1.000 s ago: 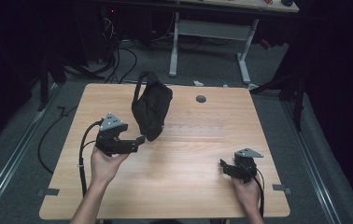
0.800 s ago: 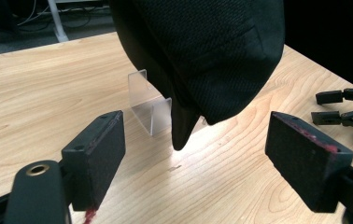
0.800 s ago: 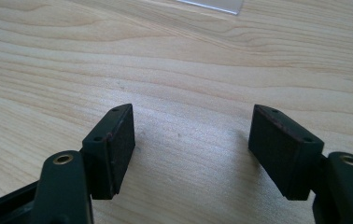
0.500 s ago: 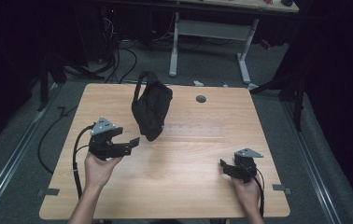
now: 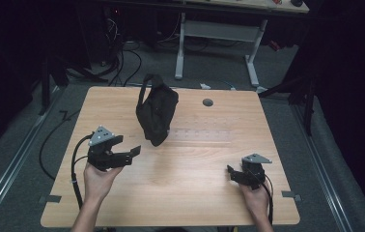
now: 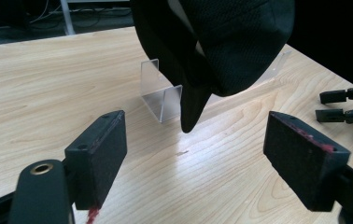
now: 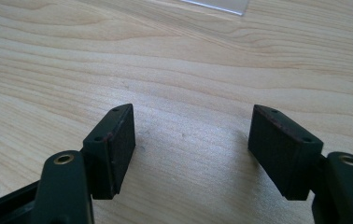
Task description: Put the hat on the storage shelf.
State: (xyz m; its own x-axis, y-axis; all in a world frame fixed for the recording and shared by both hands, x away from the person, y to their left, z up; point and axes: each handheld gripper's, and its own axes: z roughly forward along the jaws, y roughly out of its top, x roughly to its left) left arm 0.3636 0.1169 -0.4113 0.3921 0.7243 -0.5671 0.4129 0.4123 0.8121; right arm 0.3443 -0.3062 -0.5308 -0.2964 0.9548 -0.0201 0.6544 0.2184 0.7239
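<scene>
The left gripper [image 6: 195, 154] is standing with its jaws spread wide and nothing between them, its pads [image 6: 101, 154] dark, blocky and rubbed red at the edges. Just beyond it, the black cap [image 6: 221, 42] is resting upright on a clear plastic stand [image 6: 161, 95], its brim tip pointing down toward the wooden table [image 6: 48, 93]. In the high view the cap [image 5: 156, 113] is sitting left of the table's middle, toward the far edge, with the left gripper [image 5: 130, 153] near it but apart. The right gripper [image 7: 191, 149] is lying at the near right with its jaws spread over bare wood, empty.

This looks like the approach to the cap. The next move probably calls for easing forward and closing on the brim. The cap's cloth is a soft, matte weave, likely to slump when pinched; the stand is smooth and light, so it may slide.
</scene>
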